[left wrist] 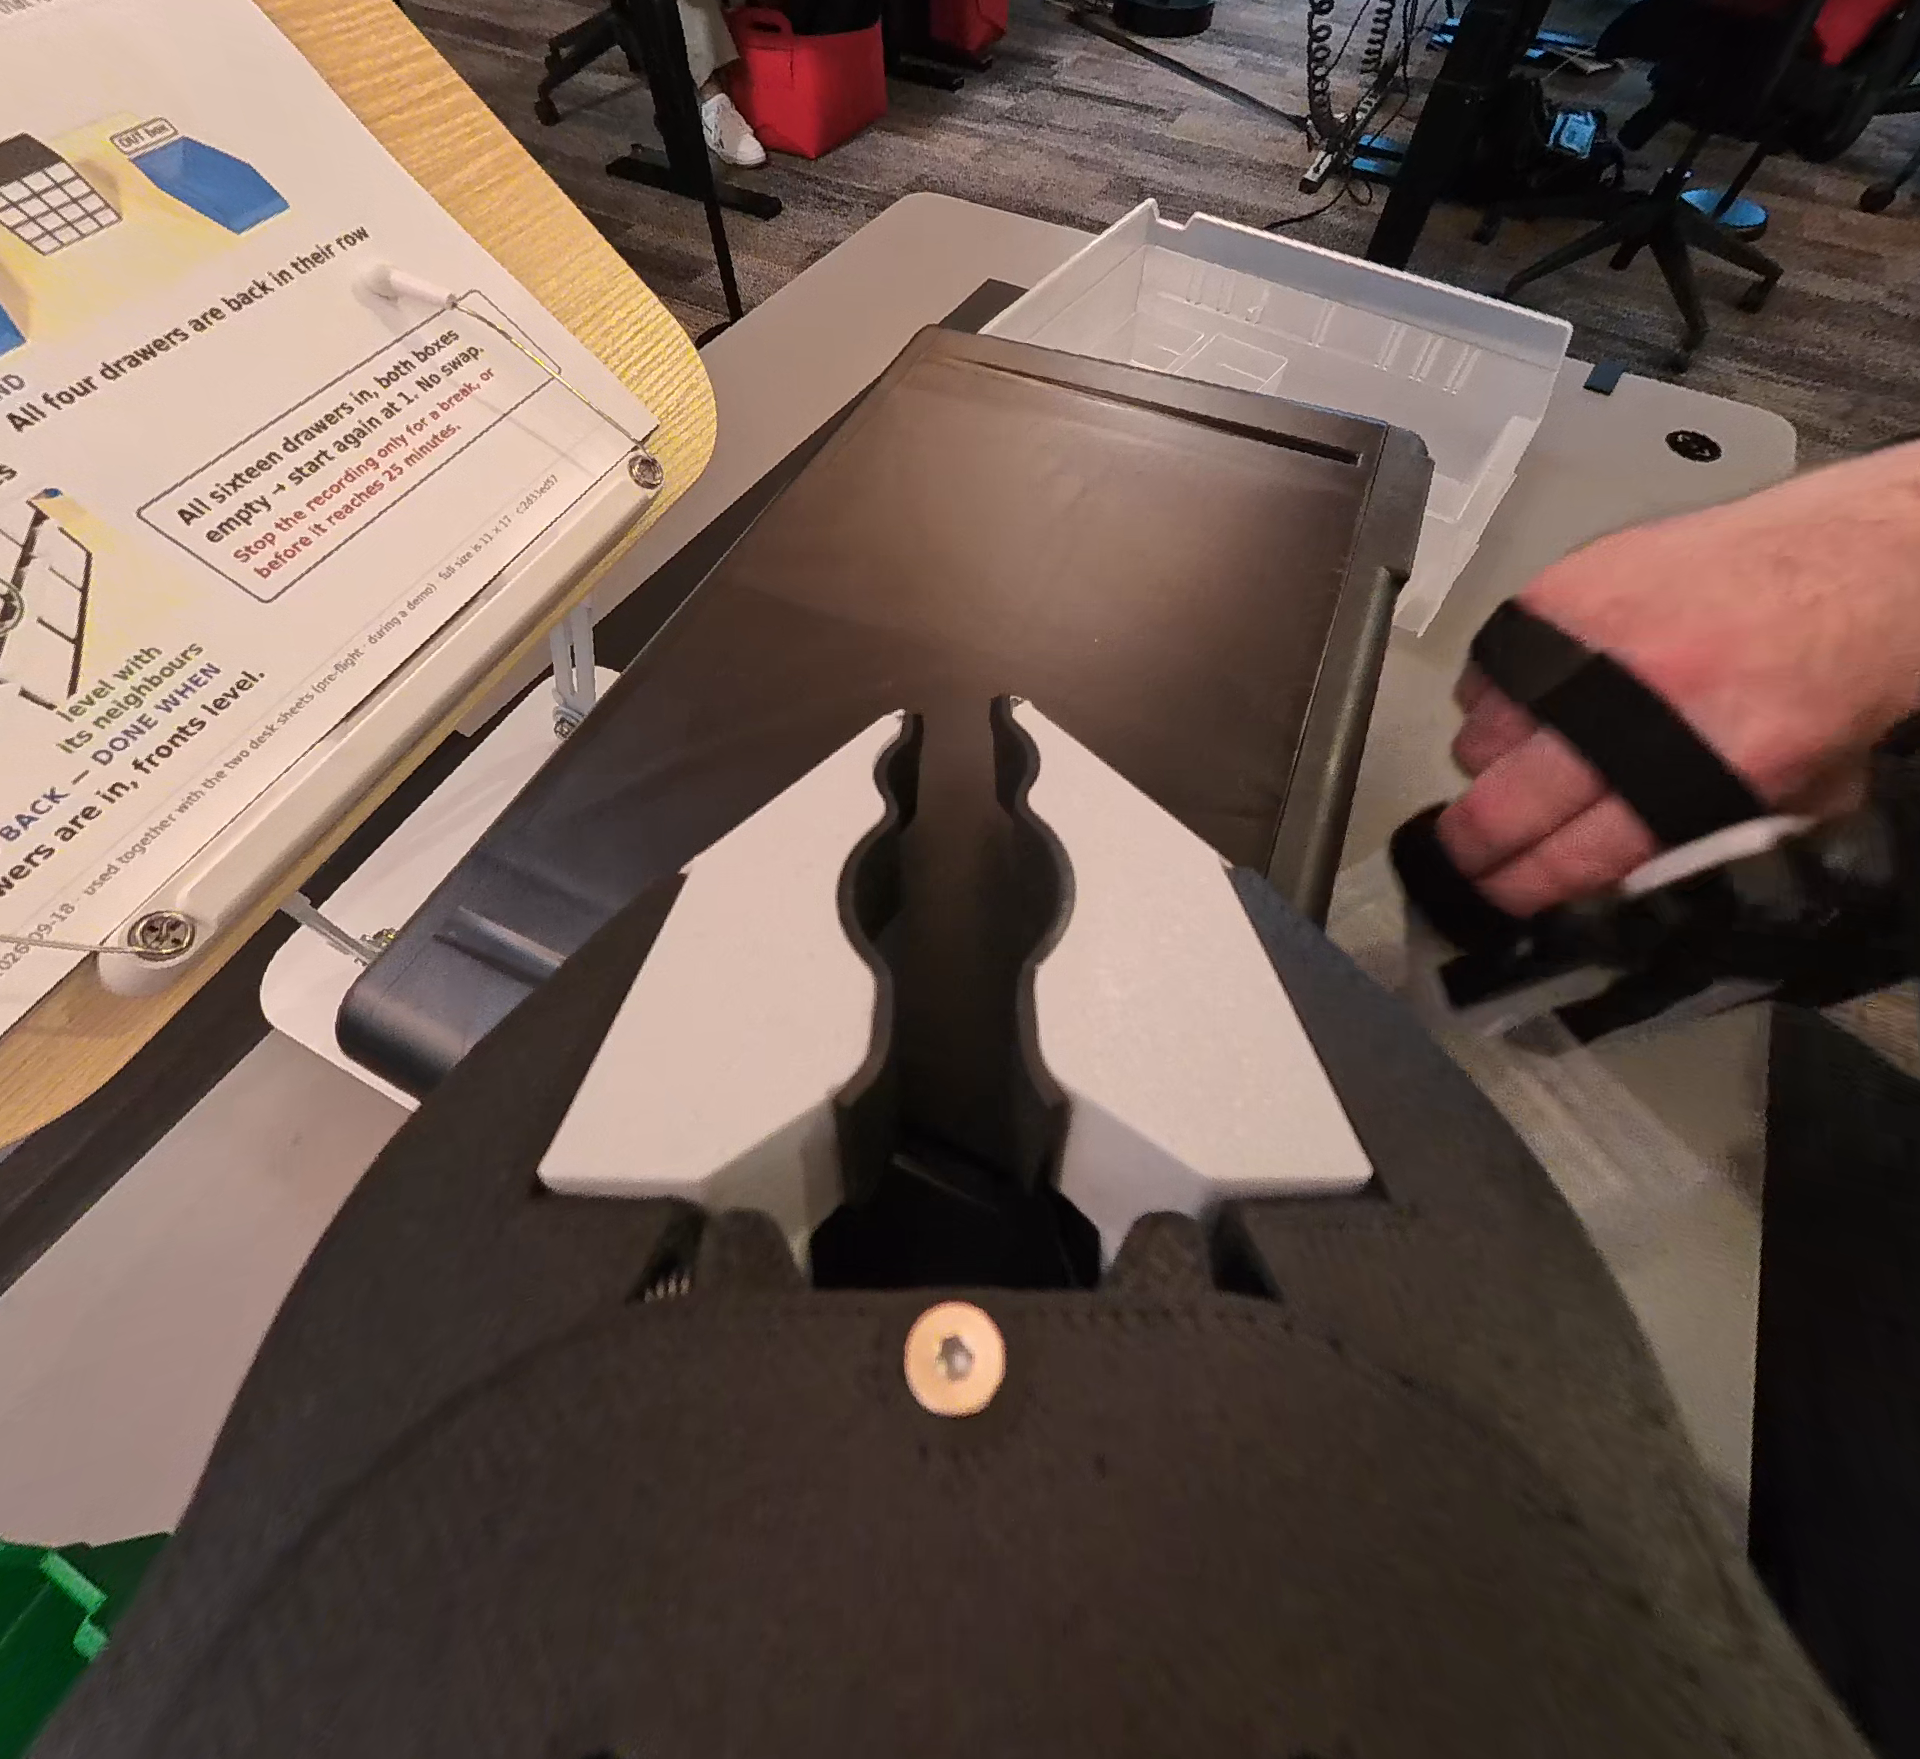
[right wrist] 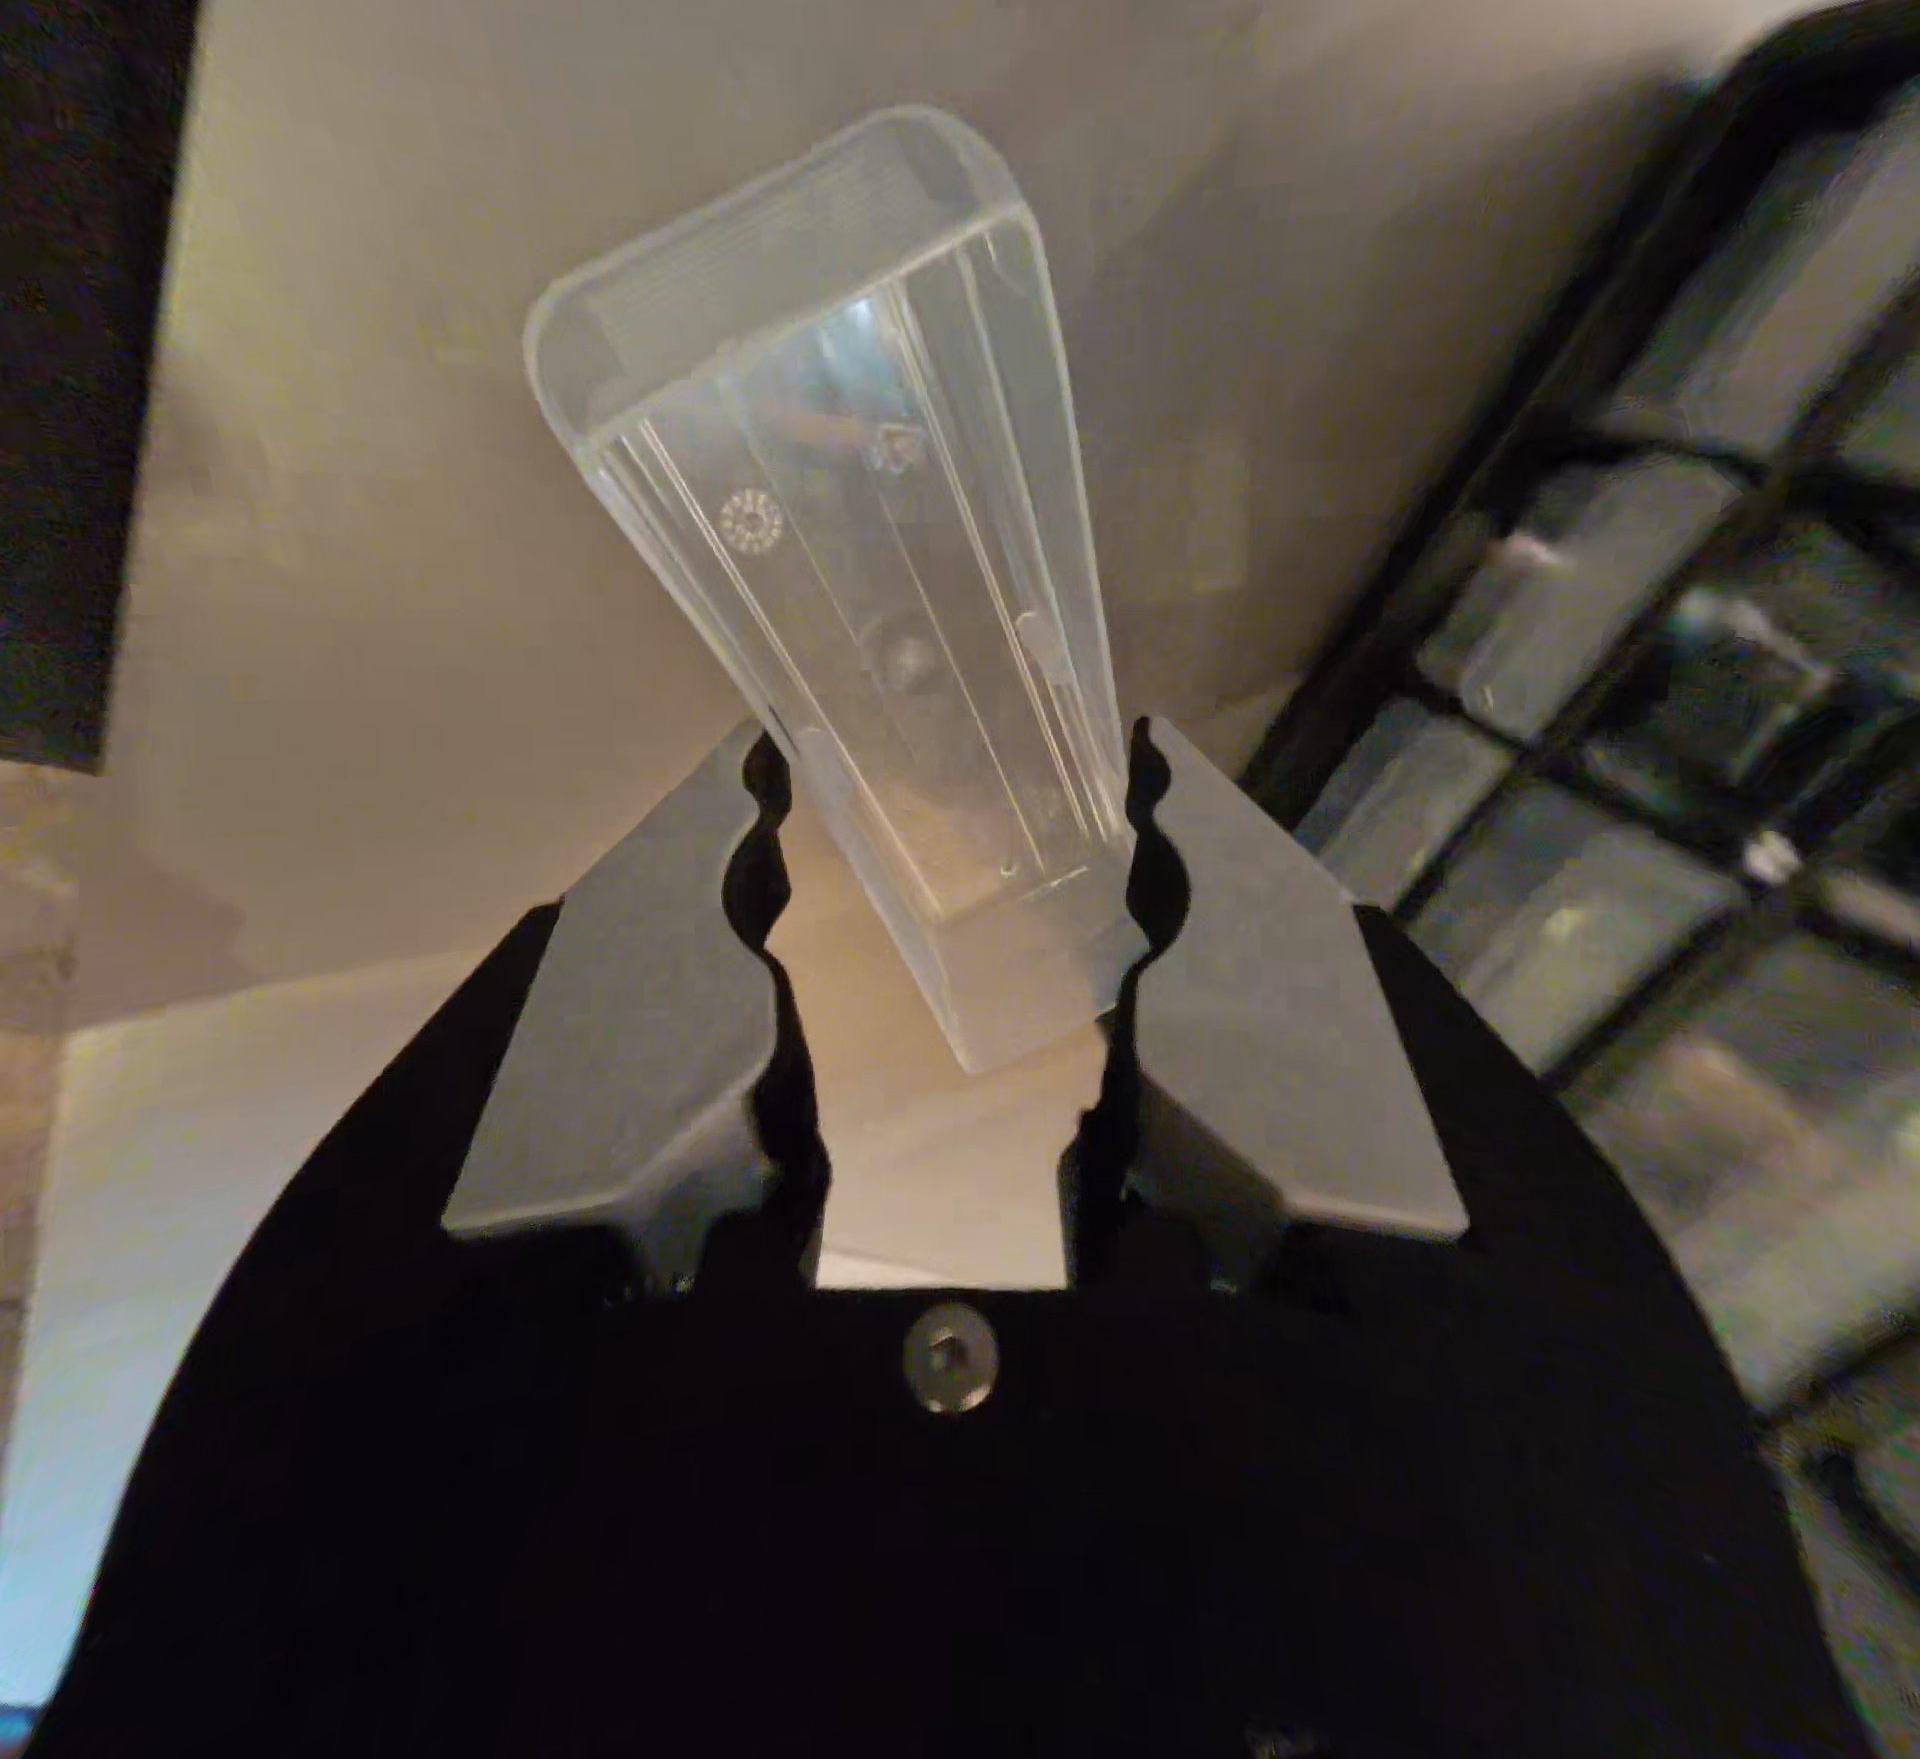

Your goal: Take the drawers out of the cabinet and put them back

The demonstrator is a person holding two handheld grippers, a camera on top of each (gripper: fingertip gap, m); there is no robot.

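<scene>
Right claw [right wrist: 951, 753] has its jaws parted around a clear drawer [right wrist: 831, 504], which touches the right finger and stretches away toward 11 o'clock; the cabinet [right wrist: 1662, 670] sits at 3 o'clock. Left claw [left wrist: 956, 722] hangs over the cabinet's dark top [left wrist: 1060, 556], jaws slightly apart, gripping nothing.

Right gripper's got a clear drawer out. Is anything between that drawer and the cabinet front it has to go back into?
Nothing visible does. The clear drawer sits between the right gripper's fingers over bare table, and the cabinet lies to its right with only open surface between them. Which slot is empty cannot be told; that side is blurred.
</scene>
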